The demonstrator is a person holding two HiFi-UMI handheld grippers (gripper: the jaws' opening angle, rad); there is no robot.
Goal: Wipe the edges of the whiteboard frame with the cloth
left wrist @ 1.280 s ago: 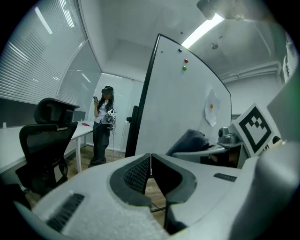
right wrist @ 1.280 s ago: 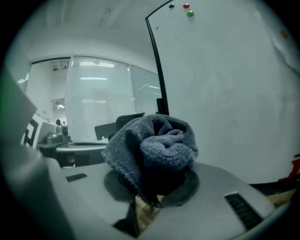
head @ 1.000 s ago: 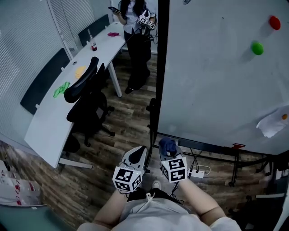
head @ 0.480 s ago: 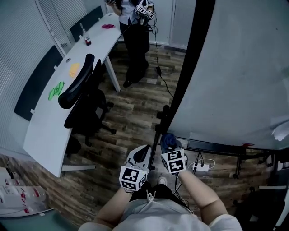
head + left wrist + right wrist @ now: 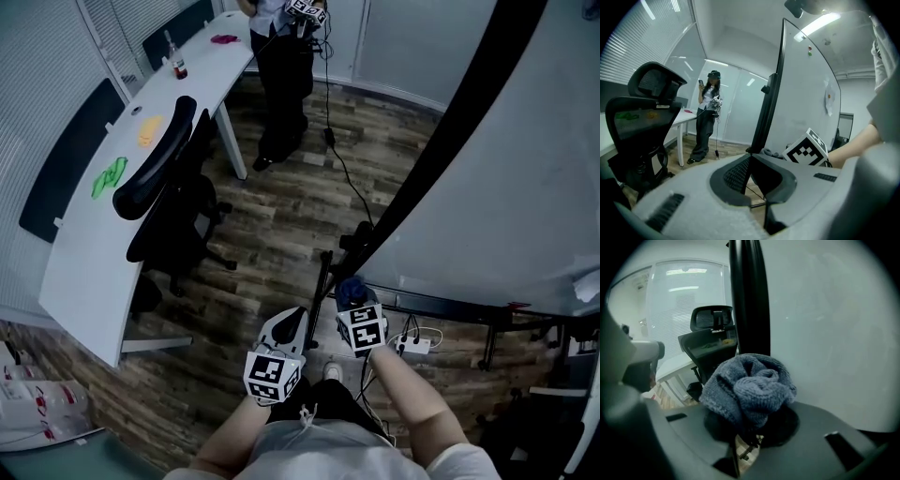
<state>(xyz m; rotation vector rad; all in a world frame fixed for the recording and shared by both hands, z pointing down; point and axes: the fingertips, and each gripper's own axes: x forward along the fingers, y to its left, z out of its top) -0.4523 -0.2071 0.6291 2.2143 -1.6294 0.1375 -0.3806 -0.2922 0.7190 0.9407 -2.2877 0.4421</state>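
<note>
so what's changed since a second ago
Mainly the head view swung: the whiteboard frame now slants across it, and the board's magnets have left it. The right gripper stays low by the frame's bottom corner, shut on the blue cloth; the left gripper stays shut and empty beside it.

- An office: a long, curved white tabletop [image 5: 89, 253] runs from 9 to 11 o'clock, with a black mesh swivel chair [image 5: 169, 220] beside it.
- Slatted window blinds [image 5: 33, 75] line the wall at 10 o'clock.
- A large whiteboard [image 5: 534, 187] on a stand fills 1 to 4 o'clock.
- Glass partition walls [image 5: 736, 108] close off the far end.
</note>
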